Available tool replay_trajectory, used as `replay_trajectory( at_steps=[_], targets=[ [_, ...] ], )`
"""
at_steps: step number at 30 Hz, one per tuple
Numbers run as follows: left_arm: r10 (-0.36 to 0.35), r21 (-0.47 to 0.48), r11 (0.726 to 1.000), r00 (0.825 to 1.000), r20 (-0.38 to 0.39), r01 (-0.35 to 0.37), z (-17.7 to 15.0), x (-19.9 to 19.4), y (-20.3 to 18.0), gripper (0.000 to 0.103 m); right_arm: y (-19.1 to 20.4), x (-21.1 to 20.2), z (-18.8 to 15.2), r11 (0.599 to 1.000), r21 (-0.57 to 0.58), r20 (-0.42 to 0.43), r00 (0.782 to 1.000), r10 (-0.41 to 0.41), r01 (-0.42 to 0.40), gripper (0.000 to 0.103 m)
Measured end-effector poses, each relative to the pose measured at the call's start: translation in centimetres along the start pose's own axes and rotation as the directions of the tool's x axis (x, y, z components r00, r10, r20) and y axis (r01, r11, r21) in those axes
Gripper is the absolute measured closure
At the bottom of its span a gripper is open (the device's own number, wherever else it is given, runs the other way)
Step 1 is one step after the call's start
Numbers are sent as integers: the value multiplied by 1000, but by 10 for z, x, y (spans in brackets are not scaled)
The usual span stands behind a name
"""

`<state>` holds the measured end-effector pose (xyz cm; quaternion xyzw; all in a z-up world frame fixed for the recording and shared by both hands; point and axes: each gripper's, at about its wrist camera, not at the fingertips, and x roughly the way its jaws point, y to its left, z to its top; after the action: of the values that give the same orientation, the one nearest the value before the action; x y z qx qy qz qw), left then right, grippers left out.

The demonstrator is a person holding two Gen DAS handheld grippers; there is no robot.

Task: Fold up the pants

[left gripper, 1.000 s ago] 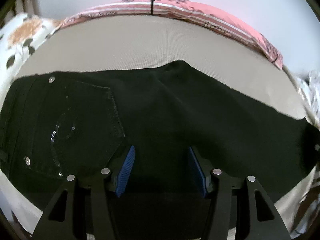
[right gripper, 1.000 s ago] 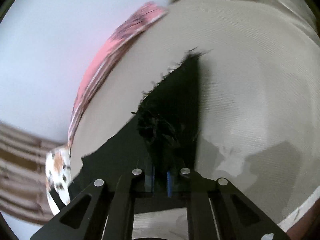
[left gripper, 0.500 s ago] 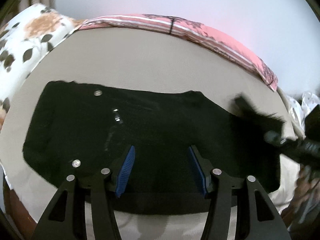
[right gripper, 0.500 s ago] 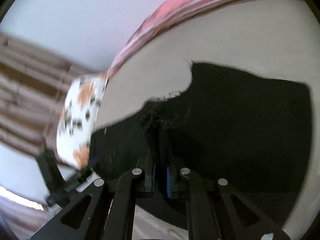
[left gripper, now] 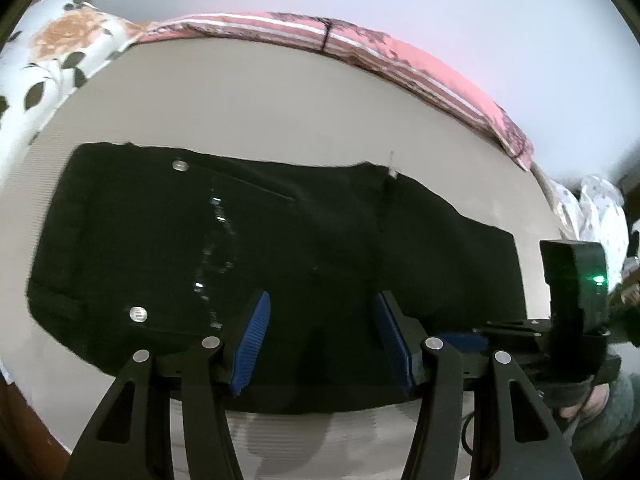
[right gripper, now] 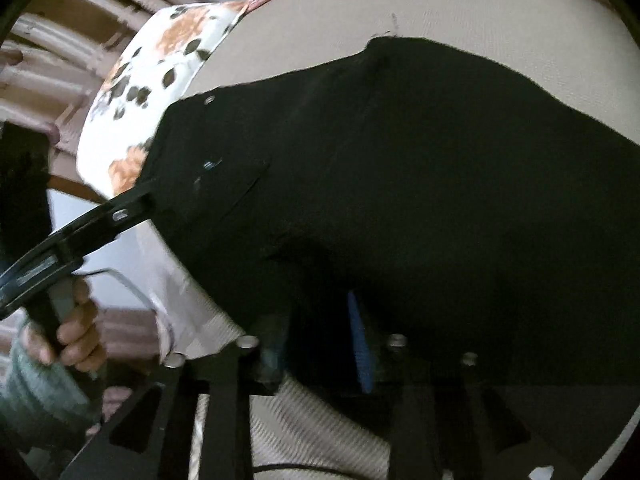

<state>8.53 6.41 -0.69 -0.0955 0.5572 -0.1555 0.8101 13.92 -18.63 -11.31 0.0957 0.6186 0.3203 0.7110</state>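
I read the left gripper [left gripper: 320,340] as released: its blue-padded fingers [left gripper: 253,342] stand well apart above the near edge of the black pants [left gripper: 280,248], gripping nothing. In the right wrist view, the right gripper [right gripper: 320,344] is blurred; one blue pad [right gripper: 360,344] shows against dark cloth, the fingers appear parted, and I see no fabric pinched between them. The pants lie folded into a broad flat block on the bed [left gripper: 280,104], with metal rivets [left gripper: 181,165] showing toward their left end. In the left wrist view, the right gripper sits just beside the pants' right end. Beyond the pants, the beige bed surface runs to a pink striped cover [left gripper: 400,56] along the far edge. A floral pillow [left gripper: 52,52] lies at the far left corner. A pale wall [left gripper: 440,0] stands behind.
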Motion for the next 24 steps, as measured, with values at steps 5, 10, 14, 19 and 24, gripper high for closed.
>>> replay_trajectory(
  at_steps=[5, 10, 14, 19, 24],
  targets=[
    [-108, -18, 994, 992, -71, 107, -1, 11, -7, 47, -8, -44, -9, 999, 45, 105, 994, 0, -5, 63],
    [-244, -106, 968, 954, -174, 229, 0, 28, -13, 48, -41, -78, -17, 988, 155, 207, 977, -54, 22, 62],
    [-335, -229, 932, 911, -241, 282, -1, 45, -8, 50, -59, -83, -20, 974, 227, 235, 970, -71, 16, 62],
    [-334, -306, 919, 900, -279, 247, -6, 62, 3, 64, -74, -78, -23, 961, 276, 232, 972, -45, -21, 62],
    [-320, -317, 923, 894, -313, 219, -11, 75, 6, 64, -79, -76, -24, 957, 288, 238, 971, -32, -39, 62]
  ],
)
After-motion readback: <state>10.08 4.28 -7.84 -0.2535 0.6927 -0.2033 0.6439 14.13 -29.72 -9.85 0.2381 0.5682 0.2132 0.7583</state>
